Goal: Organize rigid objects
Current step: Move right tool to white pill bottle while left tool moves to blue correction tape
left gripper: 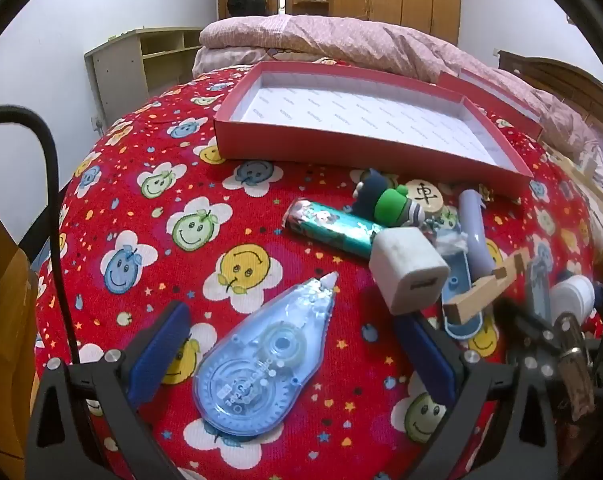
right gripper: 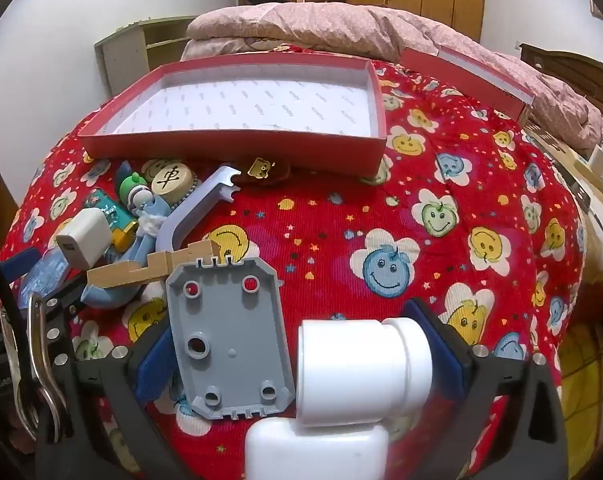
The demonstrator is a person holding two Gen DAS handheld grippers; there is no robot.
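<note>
My left gripper (left gripper: 293, 356) is open, and a clear blue correction-tape dispenser (left gripper: 261, 360) lies flat on the cloth between its blue pads (left gripper: 161, 352), apart from both. My right gripper (right gripper: 297, 360) is open too. A grey plastic plate with holes (right gripper: 229, 336) and a white cylindrical plastic piece (right gripper: 357, 368) lie between its fingers. A pile sits in front of the shallow red box (left gripper: 361, 120) (right gripper: 237, 136): white charger cube (left gripper: 407, 274), teal printed tube (left gripper: 333, 228), green toy figure (left gripper: 385, 200), round wooden chess piece (right gripper: 172, 178), lavender bracket (right gripper: 197, 212), notched wooden piece (right gripper: 149, 268).
Everything rests on a red smiley-flower cloth (right gripper: 381, 220) over a bed. The box lid (right gripper: 481, 72) leans at the far right by a pink quilt (left gripper: 321, 36). A metal carabiner (right gripper: 37, 340) hangs at the right view's left edge. A black cable (left gripper: 53, 200) arcs on the left.
</note>
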